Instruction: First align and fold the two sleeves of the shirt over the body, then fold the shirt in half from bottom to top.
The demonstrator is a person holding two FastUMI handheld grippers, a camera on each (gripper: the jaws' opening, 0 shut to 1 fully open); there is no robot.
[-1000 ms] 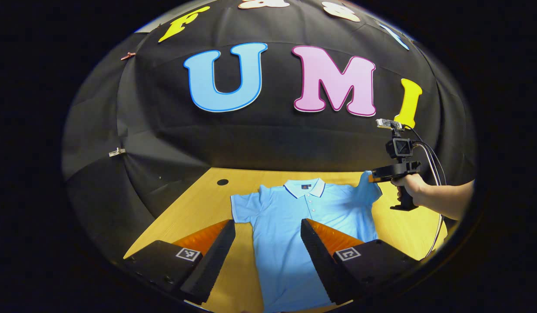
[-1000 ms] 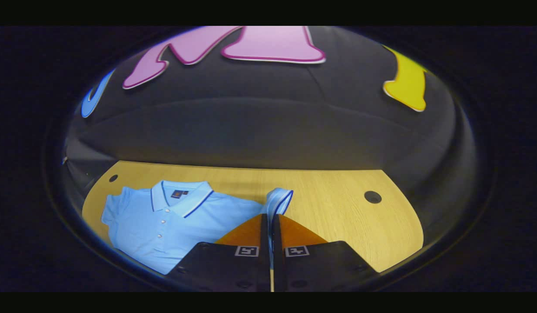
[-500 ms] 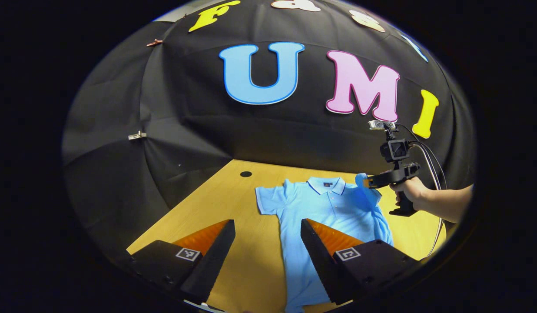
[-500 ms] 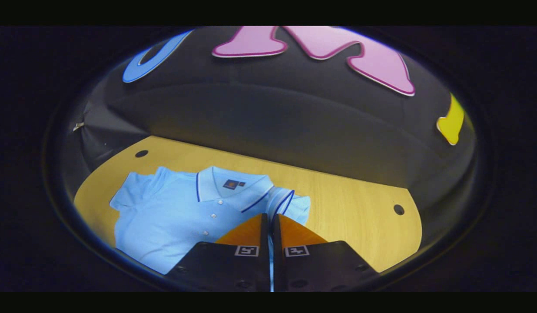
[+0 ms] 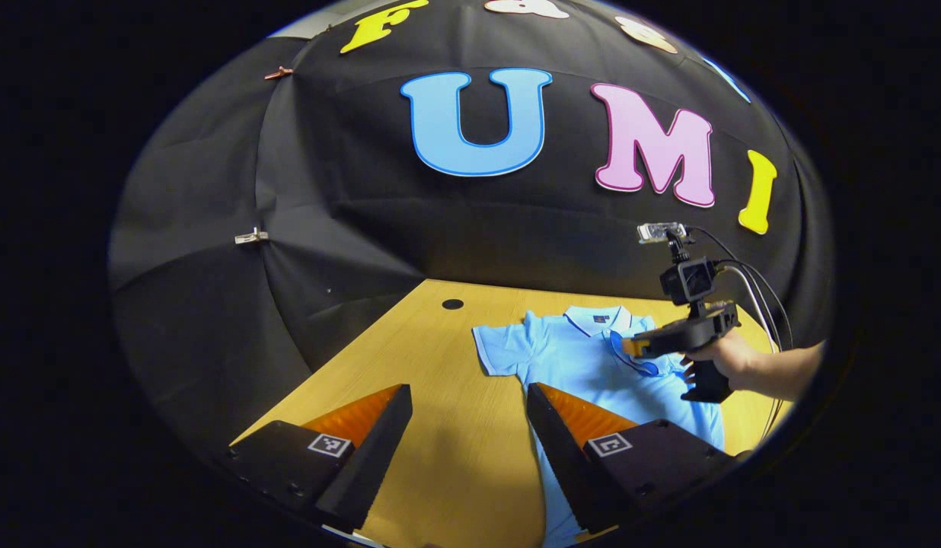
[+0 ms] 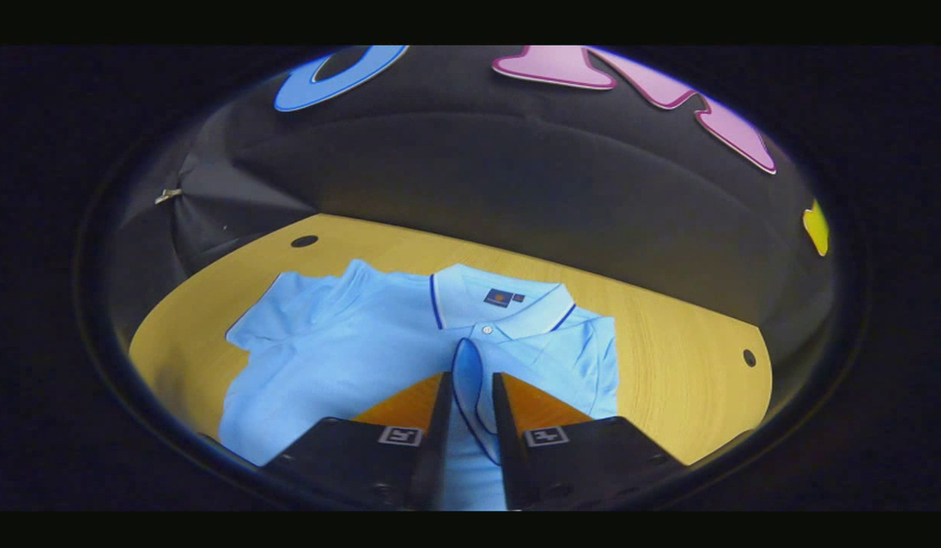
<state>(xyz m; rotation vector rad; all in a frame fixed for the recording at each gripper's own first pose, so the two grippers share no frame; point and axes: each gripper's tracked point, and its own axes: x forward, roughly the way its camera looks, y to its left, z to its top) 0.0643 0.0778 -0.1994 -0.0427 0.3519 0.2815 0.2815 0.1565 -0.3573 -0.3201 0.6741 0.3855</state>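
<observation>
A light blue polo shirt (image 5: 585,358) (image 6: 349,350) lies flat, collar (image 6: 501,301) to the far side, on the wooden table (image 5: 409,380). Its right sleeve (image 6: 464,380) is folded over the chest, just below the collar buttons. My right gripper (image 6: 471,374) (image 5: 630,347), held by a hand (image 5: 725,358), hovers over the chest. Its fingers stand slightly apart, and the sleeve cuff rests loosely between them. The other sleeve (image 5: 495,352) (image 6: 280,312) lies spread out flat. My left gripper (image 5: 470,396) is open and holds nothing, above the table to the left of the shirt's body.
Round cable holes sit in the table (image 6: 668,358) near the far corners (image 5: 452,304) (image 6: 304,241) (image 6: 749,358). The black cloth wall closes the back and left sides. Cables (image 5: 752,289) trail from the right gripper. Bare wood lies left of the shirt.
The right gripper carried the right sleeve inward over the chest, and its fingers have parted from tightly shut. The left gripper drifted left, so the shirt sits further right in its view.
</observation>
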